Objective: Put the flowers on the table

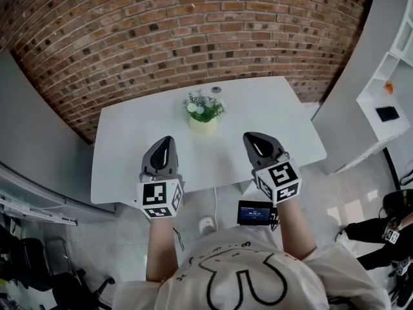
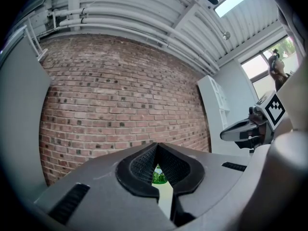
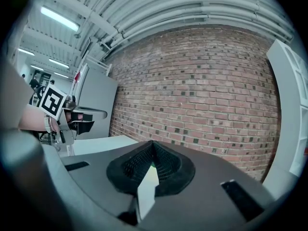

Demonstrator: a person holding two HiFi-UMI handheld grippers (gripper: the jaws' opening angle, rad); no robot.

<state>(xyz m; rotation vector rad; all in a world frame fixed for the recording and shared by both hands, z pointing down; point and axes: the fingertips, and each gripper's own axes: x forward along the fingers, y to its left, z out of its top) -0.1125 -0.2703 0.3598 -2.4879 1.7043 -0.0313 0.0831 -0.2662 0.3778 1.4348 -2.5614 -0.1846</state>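
A small bunch of white and green flowers (image 1: 204, 108) in a pale yellow pot stands upright near the middle of the white table (image 1: 129, 147). My left gripper (image 1: 167, 139) hovers over the table's near part, left of and nearer than the pot, shut and holding nothing. At the same depth on the pot's right is my right gripper (image 1: 250, 135), also shut and empty. In the left gripper view the jaws (image 2: 157, 148) meet at the tips, and a sliver of the green flowers (image 2: 159, 177) shows through the slit. The right gripper view shows its jaws (image 3: 153, 146) closed too.
A small round grey object (image 1: 216, 90) lies on the table behind the pot. The brick wall (image 1: 193, 31) runs along the far side. White shelves (image 1: 387, 95) stand at the right, a grey partition (image 1: 32, 128) at the left. Black chairs (image 1: 58, 276) stand lower left; a person's arm (image 1: 368, 231) is lower right.
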